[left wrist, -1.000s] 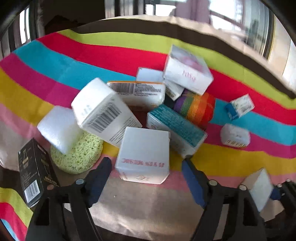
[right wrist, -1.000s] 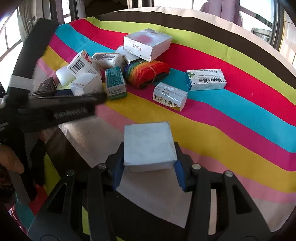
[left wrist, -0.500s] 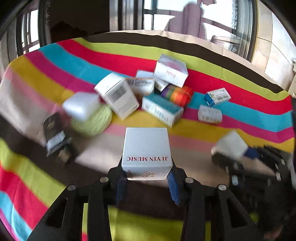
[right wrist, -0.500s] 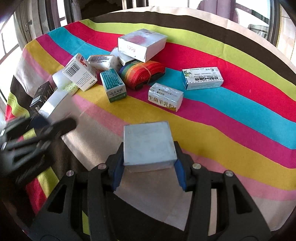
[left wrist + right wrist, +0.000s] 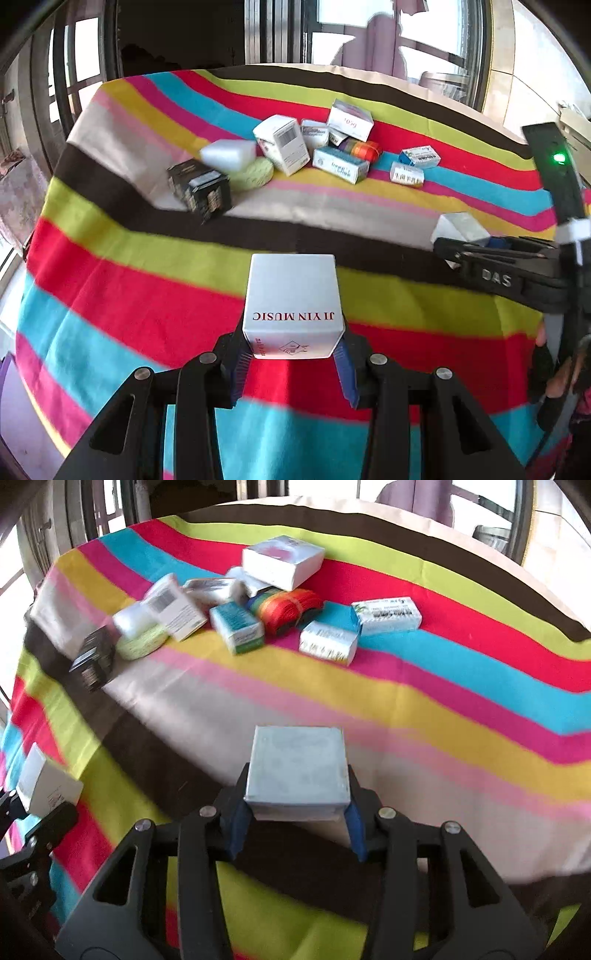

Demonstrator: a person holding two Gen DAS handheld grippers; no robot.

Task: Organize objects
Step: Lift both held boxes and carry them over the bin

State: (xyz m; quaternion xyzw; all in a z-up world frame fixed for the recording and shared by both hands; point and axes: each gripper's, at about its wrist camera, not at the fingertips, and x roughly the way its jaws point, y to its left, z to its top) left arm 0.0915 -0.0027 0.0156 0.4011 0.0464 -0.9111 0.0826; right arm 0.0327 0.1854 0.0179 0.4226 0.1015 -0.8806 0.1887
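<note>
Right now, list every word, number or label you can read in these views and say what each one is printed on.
"JI YIN MUSIC": upside down, on the white box in the left gripper.
"105g": on the flat white box at the back of the pile.
"DAS": on the right gripper, seen from the left wrist.
Barcodes and print on the other boxes: too small or blurred.
The pale box in the right gripper: no legible text.

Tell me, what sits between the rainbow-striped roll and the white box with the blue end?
In the right wrist view, a small white carton with dark print lies between the rainbow-striped roll and the white box with the blue end.
</note>
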